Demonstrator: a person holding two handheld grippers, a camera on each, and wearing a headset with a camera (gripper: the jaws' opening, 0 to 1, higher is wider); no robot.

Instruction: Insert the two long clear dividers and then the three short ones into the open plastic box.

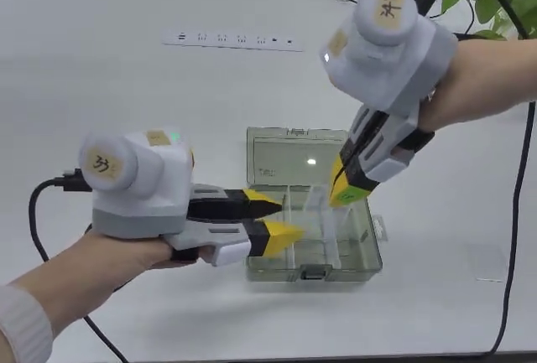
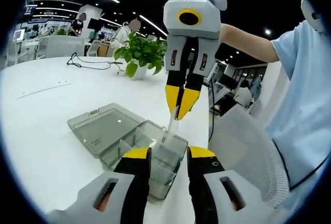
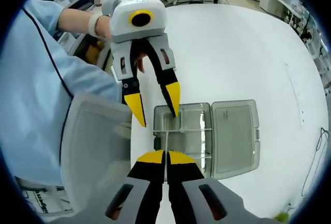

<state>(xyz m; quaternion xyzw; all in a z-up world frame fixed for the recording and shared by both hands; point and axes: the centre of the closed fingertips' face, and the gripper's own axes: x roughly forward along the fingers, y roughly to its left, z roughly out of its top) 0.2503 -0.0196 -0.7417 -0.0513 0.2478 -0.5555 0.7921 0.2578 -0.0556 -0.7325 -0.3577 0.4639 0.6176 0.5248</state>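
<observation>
Standing near-upright in the box (image 1: 277, 271), the divider (image 2: 172, 126) sits pinched in right tongs (image 1: 346, 195); left tongs (image 1: 282, 218) gape.

White left tool (image 1: 284, 218), right tool (image 1: 346, 196), yellow-tipped

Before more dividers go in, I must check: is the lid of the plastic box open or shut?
Open. The lid lies flat on the table behind the box, and the inside of the box is uncovered.

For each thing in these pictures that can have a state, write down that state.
box, open
lid, laid back flat on the table
left claw, open, at the box's end
right claw, shut on the clear divider
clear divider, held upright, lower end in the box
</observation>
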